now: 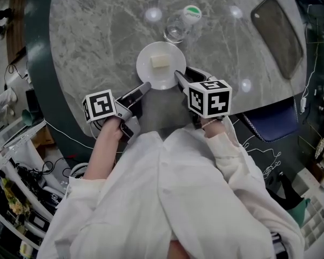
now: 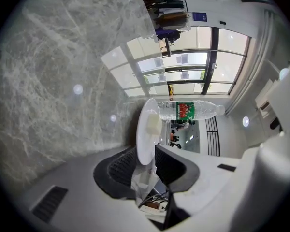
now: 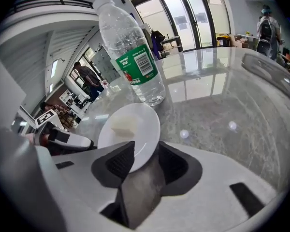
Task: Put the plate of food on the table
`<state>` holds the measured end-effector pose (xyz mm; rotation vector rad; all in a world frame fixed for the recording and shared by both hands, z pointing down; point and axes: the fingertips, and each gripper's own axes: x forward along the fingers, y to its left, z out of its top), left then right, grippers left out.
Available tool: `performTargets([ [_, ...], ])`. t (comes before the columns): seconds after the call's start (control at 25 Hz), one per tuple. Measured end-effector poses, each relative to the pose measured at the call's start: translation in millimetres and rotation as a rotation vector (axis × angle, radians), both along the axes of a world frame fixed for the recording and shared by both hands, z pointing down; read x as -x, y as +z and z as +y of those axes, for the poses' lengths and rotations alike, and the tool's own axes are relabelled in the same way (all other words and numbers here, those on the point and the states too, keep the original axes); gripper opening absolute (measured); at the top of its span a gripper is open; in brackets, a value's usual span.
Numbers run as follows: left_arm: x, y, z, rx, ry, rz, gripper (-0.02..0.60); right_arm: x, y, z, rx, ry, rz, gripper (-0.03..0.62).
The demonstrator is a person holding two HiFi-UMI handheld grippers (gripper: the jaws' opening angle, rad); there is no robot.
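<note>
A white plate carrying a pale block of food rests on the grey marble table, near its front edge. My left gripper is at the plate's near-left rim. In the left gripper view the plate stands edge-on between the jaws, which are shut on it. My right gripper is at the near-right rim. In the right gripper view the plate reaches between the jaws of the right gripper, which stand open with a gap beside the rim. The food sits mid-plate.
A clear water bottle with a green cap stands just beyond the plate. A dark oblong tray lies at the table's far right. A blue chair sits off the right edge. Cables and equipment crowd the floor at left.
</note>
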<state>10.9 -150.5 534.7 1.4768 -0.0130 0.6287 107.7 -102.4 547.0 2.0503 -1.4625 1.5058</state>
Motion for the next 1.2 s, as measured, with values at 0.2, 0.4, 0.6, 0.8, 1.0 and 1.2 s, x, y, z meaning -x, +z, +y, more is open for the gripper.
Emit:
performTargets([
  [0.2, -0.3, 0.8, -1.5, -0.042, 0.002, 0.005, 0.109, -6.9, -2.5, 6.0, 0.012, -0.01, 0.052, 0.166],
  [0.4, 0.2, -1.3, -3.1, -0.049, -0.024, 0.002, 0.109, -13.0, -8.2, 10.7, -0.02, 0.007, 0.039, 0.166],
  [0.6, 4.4, -13.7, -5.9, -0.038, -0.074, 0.013, 0.109, -11.2, -17.7, 14.6, -0.067, 0.012, 0.002, 0.158],
  [0.8, 12.5, -27.0, -9.7, -0.076, -0.093, 0.013, 0.109, -9.5, -29.3, 15.9, -0.113, 0.02, -0.009, 0.122],
  [1.0, 11.9, -46.2, -7.4, -0.102, -0.11, 0.062, 0.107, 0.0, -48.3, 14.9, -0.197, 0.009, -0.064, 0.03],
  [1.2, 0.3, -89.5, -23.0, -0.344, -0.091, 0.235, 0.047, 10.8, -96.3, -4.1, -0.393, -0.023, -0.148, 0.011],
])
